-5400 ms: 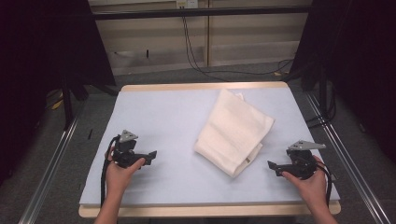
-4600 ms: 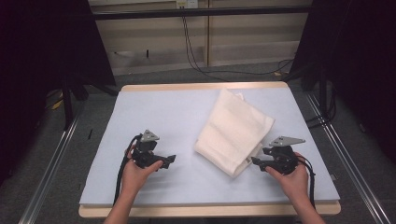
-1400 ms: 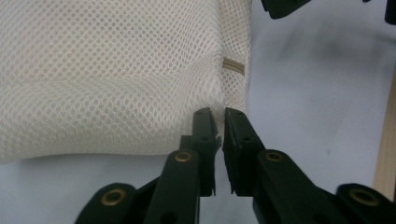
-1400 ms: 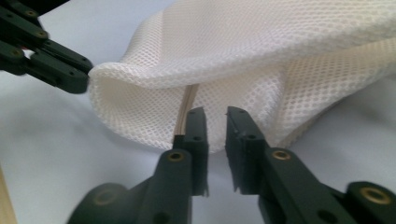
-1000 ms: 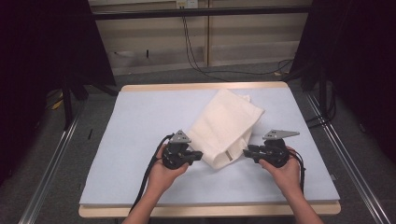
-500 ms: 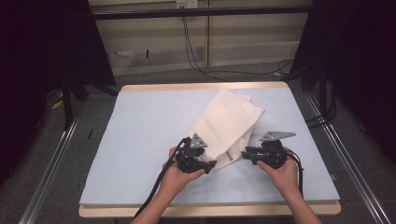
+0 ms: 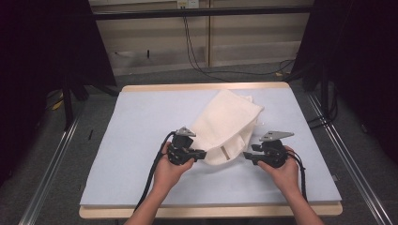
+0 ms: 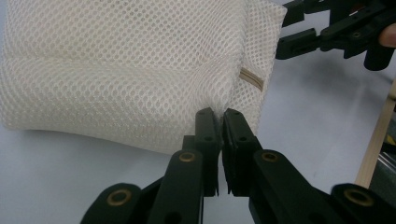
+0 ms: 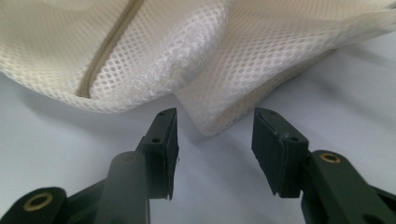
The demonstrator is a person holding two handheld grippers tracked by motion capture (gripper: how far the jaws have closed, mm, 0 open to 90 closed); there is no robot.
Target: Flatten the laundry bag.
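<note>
A white mesh bag (image 7: 227,124) lies folded on the pale table (image 7: 131,136), near its middle. Its near edge is pinched by the left gripper (image 8: 218,116), whose jaws have just been closing on the mesh. The right gripper (image 9: 215,122), its jaws just widened, is held apart just short of the bag's corner, nothing between them.

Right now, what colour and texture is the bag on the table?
Cream-white honeycomb mesh bag, with a tan zipper strip; the left gripper view shows it best.
</note>
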